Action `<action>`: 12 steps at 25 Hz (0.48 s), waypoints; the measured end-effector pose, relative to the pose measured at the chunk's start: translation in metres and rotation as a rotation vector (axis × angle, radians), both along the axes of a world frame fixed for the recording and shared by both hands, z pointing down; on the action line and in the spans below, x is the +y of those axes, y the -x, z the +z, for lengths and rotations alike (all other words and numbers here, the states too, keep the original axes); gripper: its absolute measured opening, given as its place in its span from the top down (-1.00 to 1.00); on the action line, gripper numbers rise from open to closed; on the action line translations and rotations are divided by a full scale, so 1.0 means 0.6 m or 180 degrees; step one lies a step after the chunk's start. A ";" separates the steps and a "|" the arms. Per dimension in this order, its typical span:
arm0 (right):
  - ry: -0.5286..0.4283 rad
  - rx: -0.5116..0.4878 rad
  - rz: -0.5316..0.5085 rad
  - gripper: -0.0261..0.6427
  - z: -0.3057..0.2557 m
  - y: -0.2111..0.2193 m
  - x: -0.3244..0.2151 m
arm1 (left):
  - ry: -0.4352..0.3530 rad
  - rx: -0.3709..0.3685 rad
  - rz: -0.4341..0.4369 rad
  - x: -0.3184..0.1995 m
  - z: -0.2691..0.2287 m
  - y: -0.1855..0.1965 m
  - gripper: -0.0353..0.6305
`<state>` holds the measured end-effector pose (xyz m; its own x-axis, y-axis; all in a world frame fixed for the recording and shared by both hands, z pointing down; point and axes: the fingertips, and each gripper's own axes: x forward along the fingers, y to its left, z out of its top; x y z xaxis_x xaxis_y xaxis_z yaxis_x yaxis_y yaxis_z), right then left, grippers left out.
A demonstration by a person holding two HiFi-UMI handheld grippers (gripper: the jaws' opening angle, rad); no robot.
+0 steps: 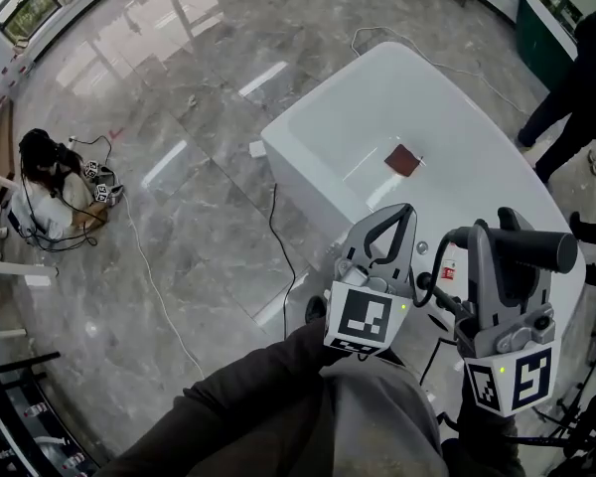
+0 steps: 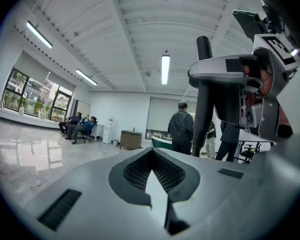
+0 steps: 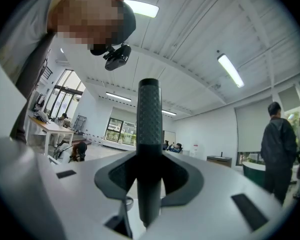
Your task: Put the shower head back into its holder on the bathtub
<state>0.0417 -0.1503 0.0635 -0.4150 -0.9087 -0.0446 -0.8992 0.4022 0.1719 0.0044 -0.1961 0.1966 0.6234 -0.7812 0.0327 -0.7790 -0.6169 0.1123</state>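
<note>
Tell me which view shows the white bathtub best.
The head view: the bathtub lies nearly whole below, seen from above, with a brown patch inside it. Both gripper views look level across the room and show nothing of it.

- A large open hall, more showroom or test lab than home.
- A lone white bathtub [image 1: 313, 182] stands on polished marble floor [image 1: 179, 87] with trailing cables [image 1: 271, 227].
- Strip lights [image 2: 165, 69], tall windows [image 2: 20, 91], seated people [image 2: 80, 126].

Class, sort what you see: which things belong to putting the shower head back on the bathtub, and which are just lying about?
Job in hand:
shower head, clamped in the right tongs
bathtub

Just lying about:
brown patch inside the tub
gear pile on the floor
</note>
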 end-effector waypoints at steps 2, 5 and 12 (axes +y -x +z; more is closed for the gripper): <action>-0.0035 0.0031 0.0009 0.54 -0.010 0.001 -0.004 | -0.0021 0.0026 0.0011 -0.004 -0.007 -0.002 0.88; -0.0079 0.0072 -0.0017 0.54 -0.019 0.005 -0.017 | -0.0062 0.0068 0.0017 -0.015 -0.013 -0.006 0.88; -0.0105 0.0128 -0.0090 0.54 -0.026 0.024 -0.026 | -0.0112 0.0155 -0.0021 -0.030 -0.025 0.001 0.88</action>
<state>0.0272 -0.1662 0.0478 -0.4425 -0.8950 -0.0572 -0.8797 0.4208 0.2214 0.0037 -0.2138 0.1819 0.6183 -0.7856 -0.0252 -0.7773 -0.6159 0.1286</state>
